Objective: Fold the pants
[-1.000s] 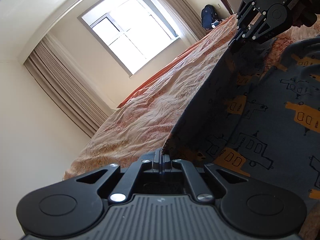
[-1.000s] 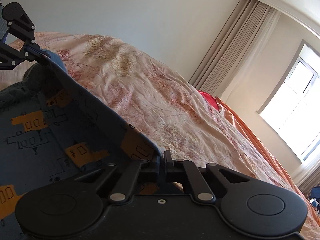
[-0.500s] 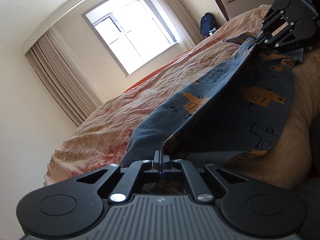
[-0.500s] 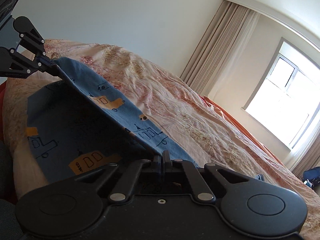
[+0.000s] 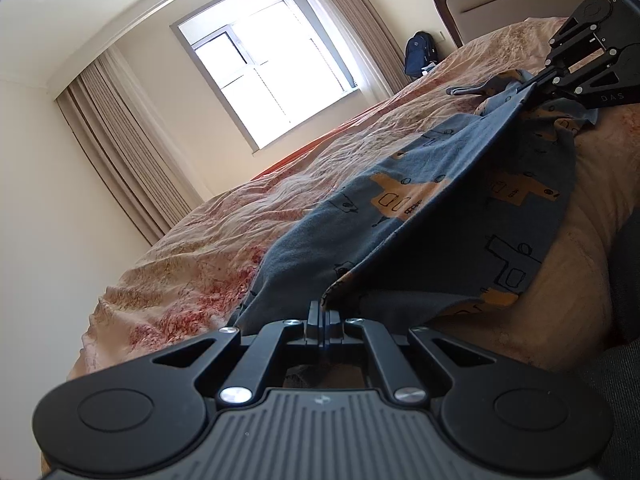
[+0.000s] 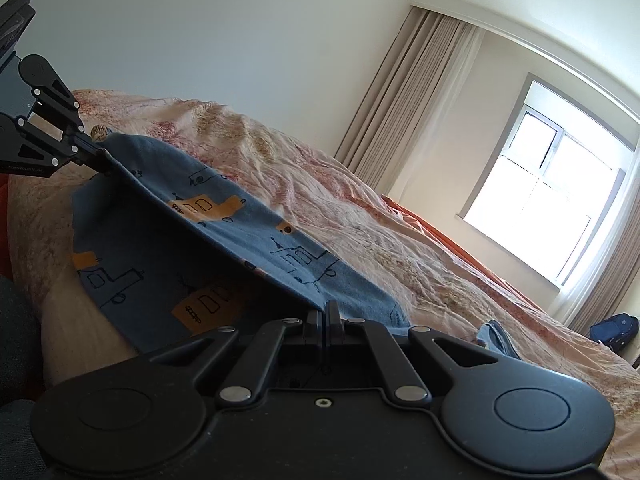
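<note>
The pants (image 5: pixel 420 200) are blue with orange and outlined vehicle prints. They hang stretched between my two grippers, just above a bed (image 5: pixel 248 216) with a pink floral cover. My left gripper (image 5: pixel 322 312) is shut on one end of the taut edge. My right gripper (image 6: pixel 324 314) is shut on the other end. Each gripper shows in the other's view: the right one (image 5: pixel 536 84) at the far right, the left one (image 6: pixel 102 160) at the far left. The pants (image 6: pixel 224 220) drape over the bed's near edge below the held fold.
A window (image 5: pixel 264 68) with curtains (image 5: pixel 132 168) faces the bed. A dark backpack (image 5: pixel 420 54) sits on the floor by the headboard (image 5: pixel 520 4). Dark fabric, perhaps the person's clothing (image 5: pixel 624 280), is at the bed's near side. An orange sheet (image 6: pixel 452 248) lines the far side.
Both grippers came down toward the bed with the pants held taut between them. The cloth went from hanging high in front of the cameras to lying low across the bed's near edge.
</note>
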